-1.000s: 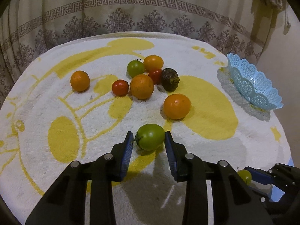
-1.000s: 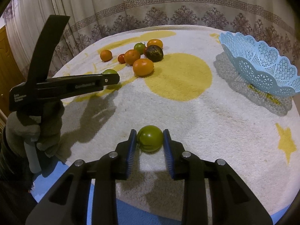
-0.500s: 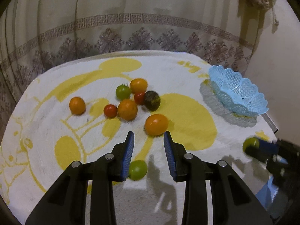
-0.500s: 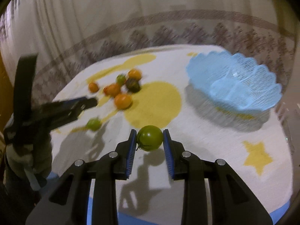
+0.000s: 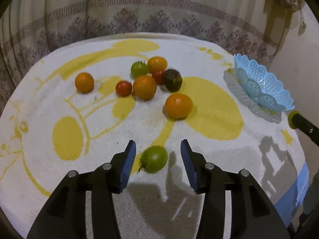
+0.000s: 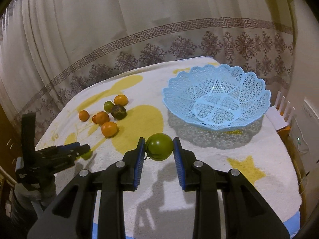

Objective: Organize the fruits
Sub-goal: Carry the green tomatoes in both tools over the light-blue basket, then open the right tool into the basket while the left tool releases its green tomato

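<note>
My right gripper (image 6: 159, 149) is shut on a dark green tomato (image 6: 159, 146) and holds it above the towel, short of the empty light-blue lace basket (image 6: 216, 97). My left gripper (image 5: 158, 159) is open around a light green tomato (image 5: 154, 159) lying on the towel; the pads do not touch it. A cluster of orange, red, green and one dark fruit (image 5: 147, 79) lies beyond it, with a large orange one (image 5: 178, 106) nearest. The left gripper also shows in the right wrist view (image 6: 79, 151).
A white towel (image 5: 59, 103) with yellow patterns covers the table. The basket (image 5: 261, 87) stands at the right edge in the left wrist view. A patterned curtain (image 6: 139, 39) hangs behind. A lone orange fruit (image 5: 84, 82) lies at the left.
My right gripper has lifted the dark green tomato off the towel and swung toward the basket. My left gripper rose off the light green tomato, then came back down around it, jaws open.
</note>
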